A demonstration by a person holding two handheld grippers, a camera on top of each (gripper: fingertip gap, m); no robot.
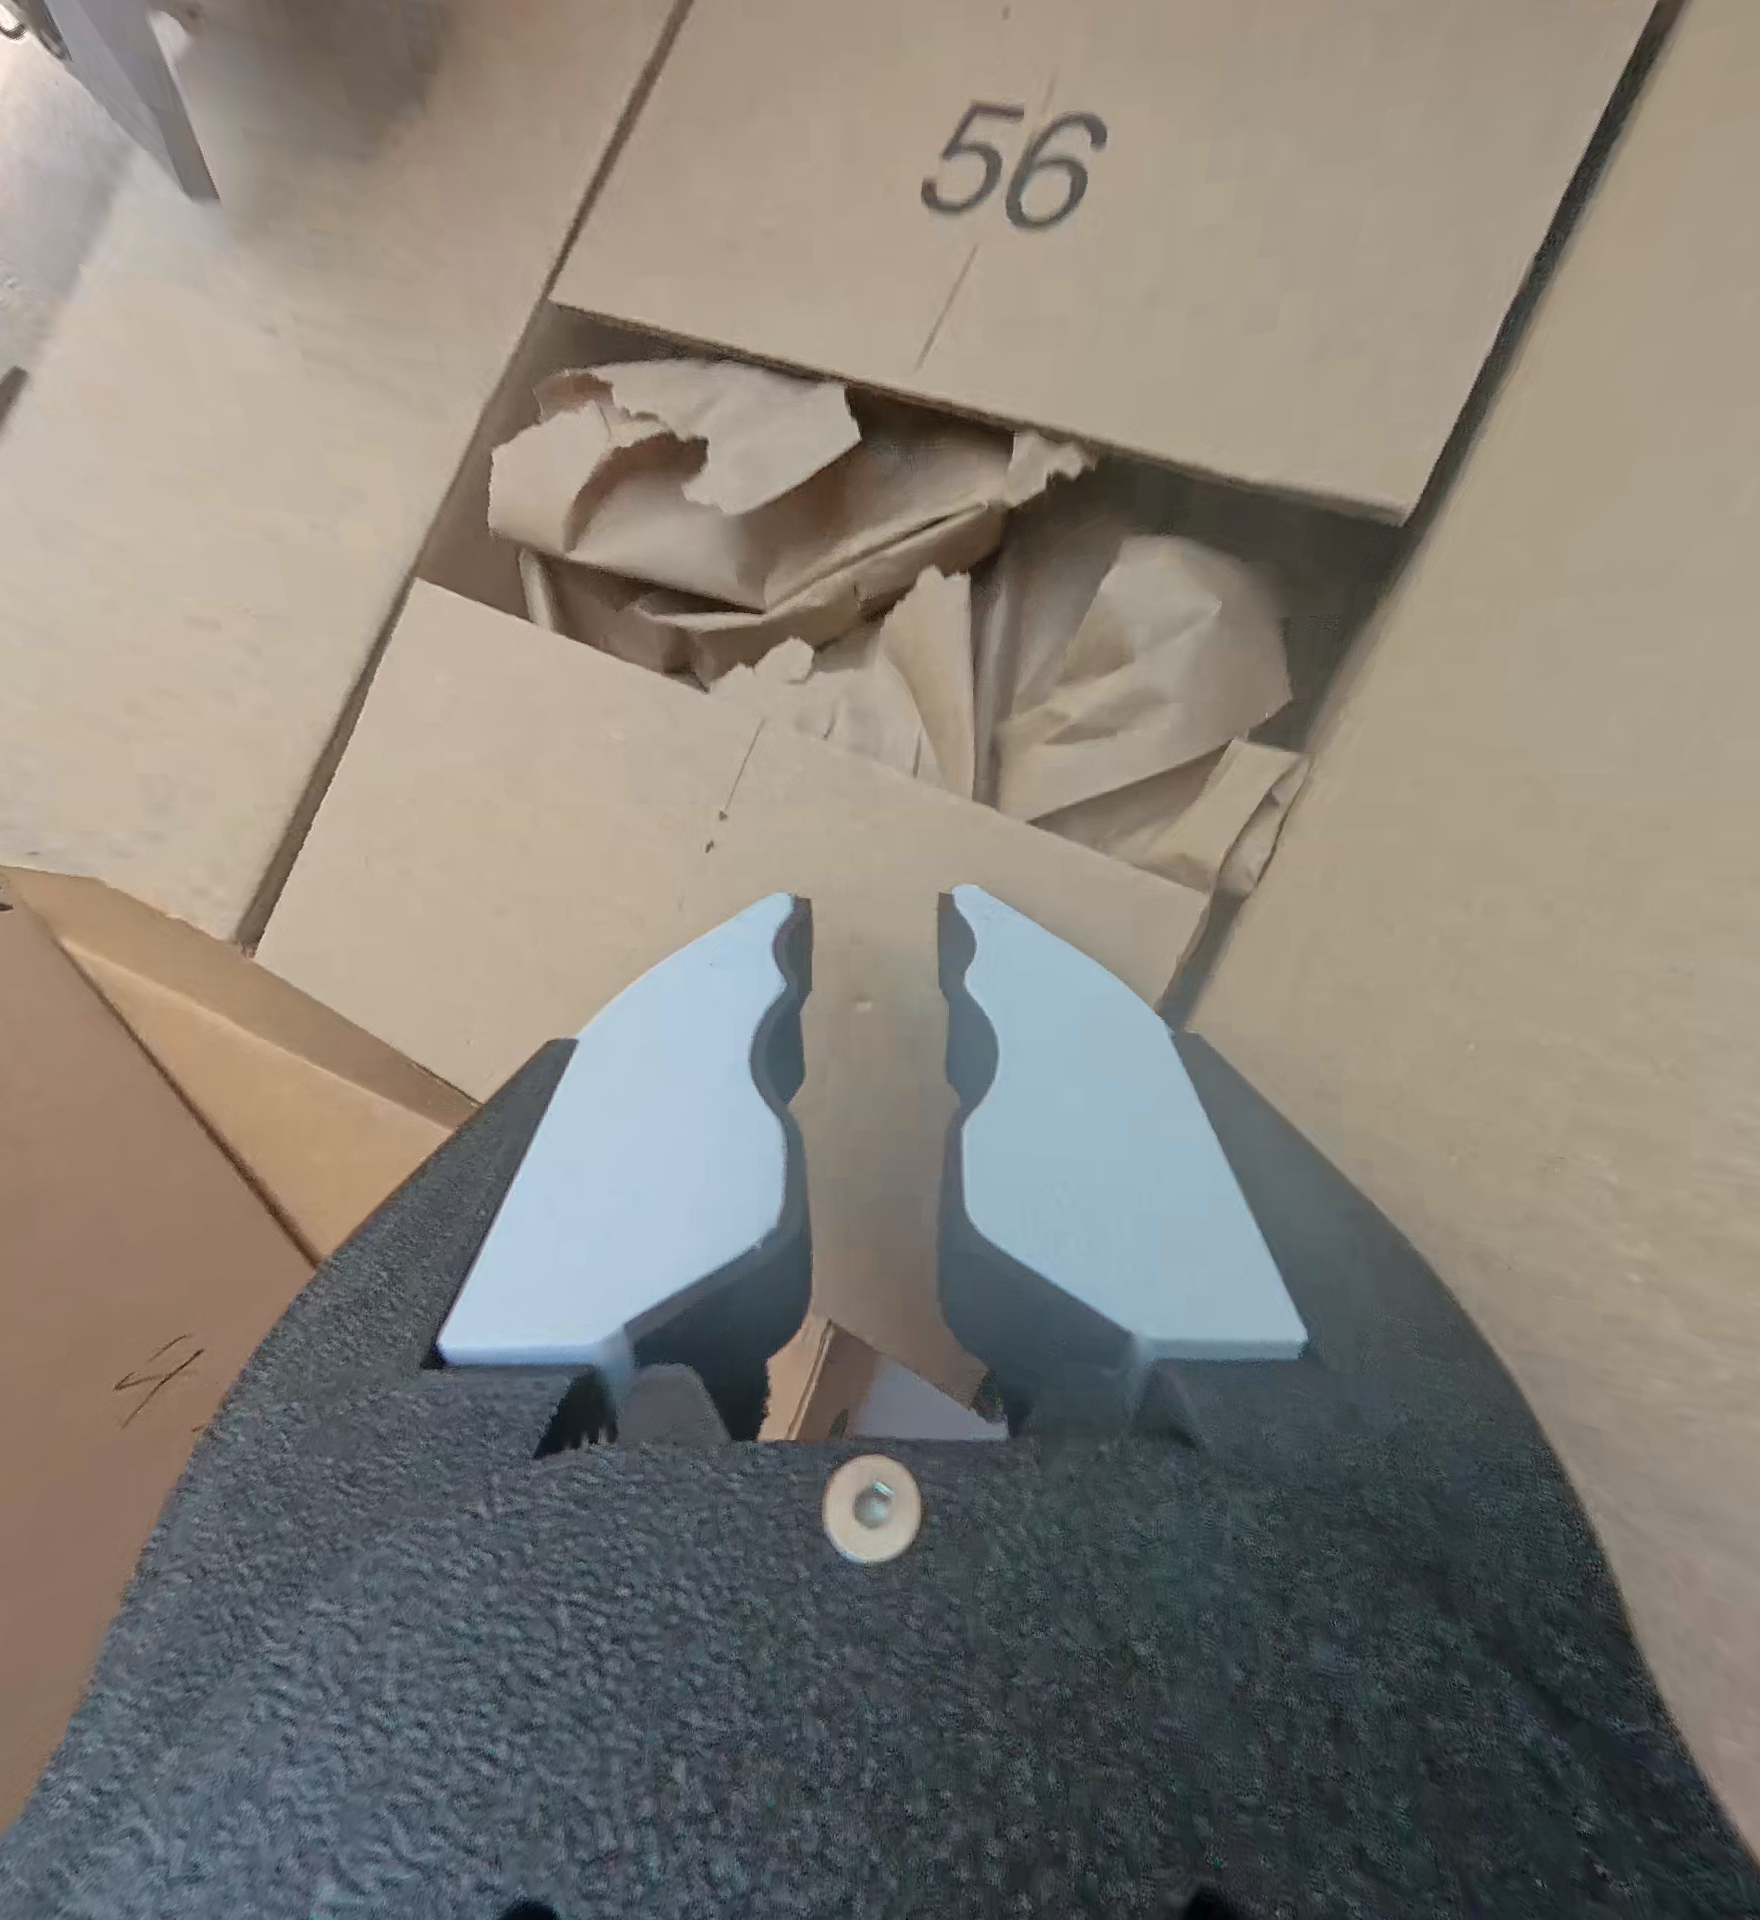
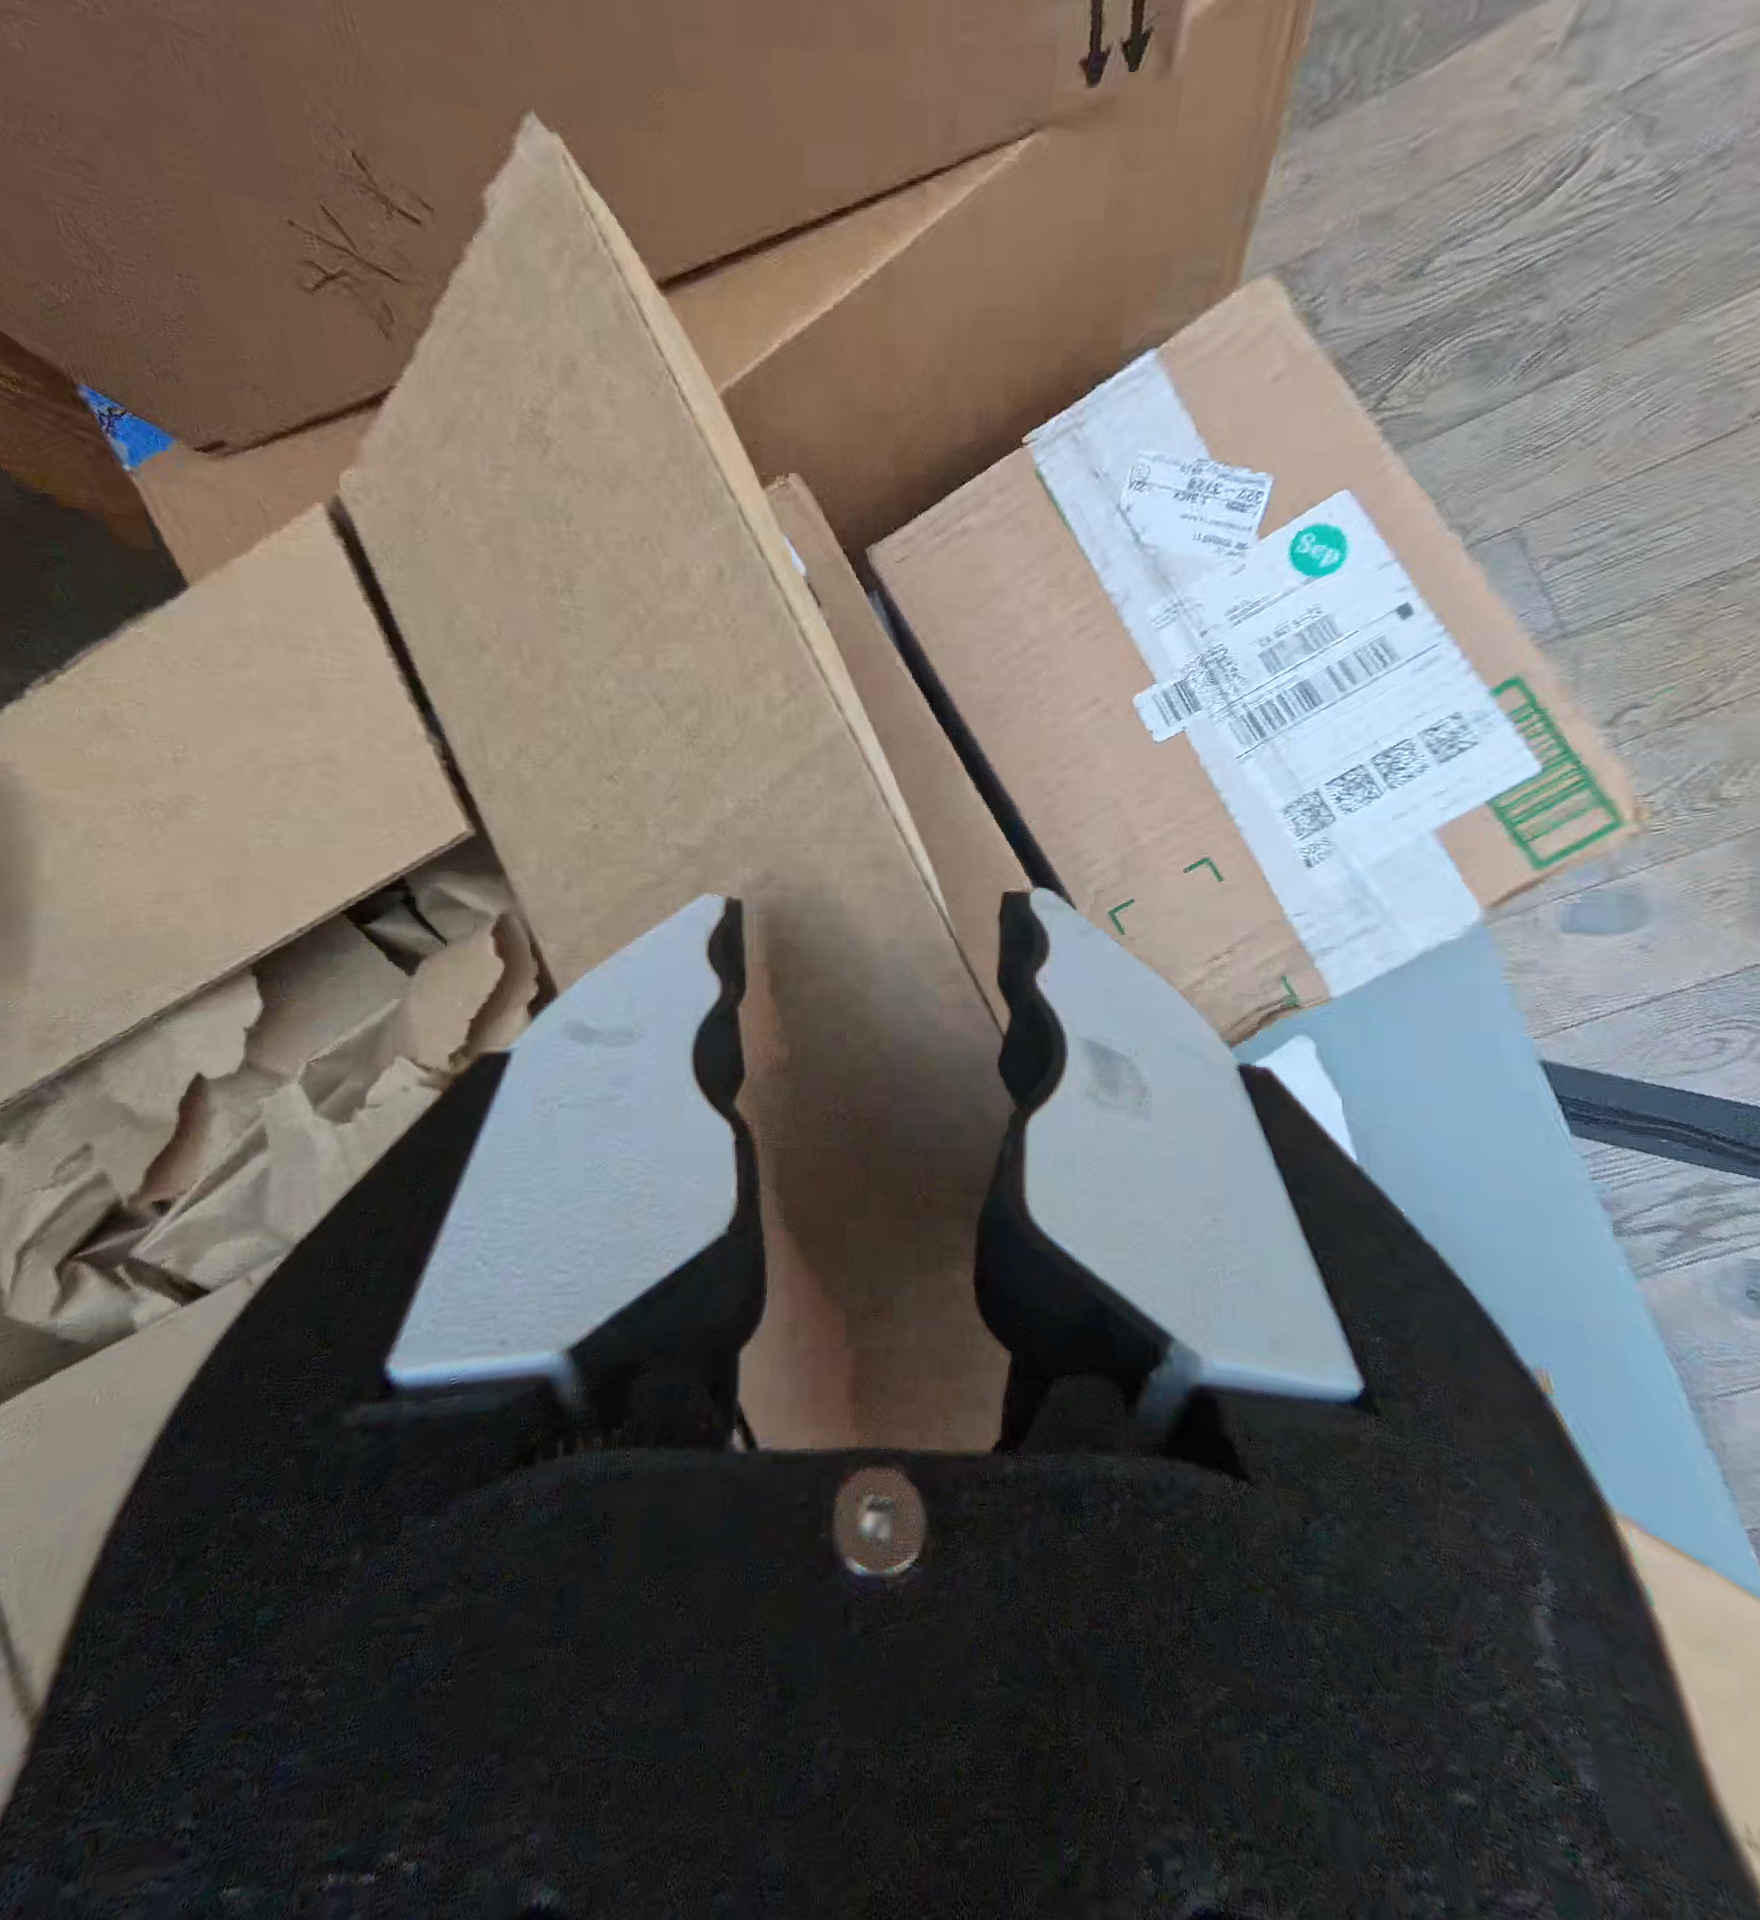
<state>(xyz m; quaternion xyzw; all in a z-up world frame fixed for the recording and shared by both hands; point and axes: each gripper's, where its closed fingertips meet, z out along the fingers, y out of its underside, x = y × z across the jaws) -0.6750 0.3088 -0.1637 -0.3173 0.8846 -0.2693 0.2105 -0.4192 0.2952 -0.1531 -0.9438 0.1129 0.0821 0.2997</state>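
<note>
In the left wrist view, the left claw hangs released, empty, over the near flap of an open cardboard box stuffed with crumpled brown paper.

In the right wrist view, the right claw is released, straddling an upright flap; a labelled box sits just beside, on the wooden floor.

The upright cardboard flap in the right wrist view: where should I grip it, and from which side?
Probably the upright flap's thin right-hand edge, near the top corner. That edge stands free and faces the camera, so the open right hand-held gripper could straddle it from above, one finger on each face. Lower down, the labelled box crowds it.
</note>
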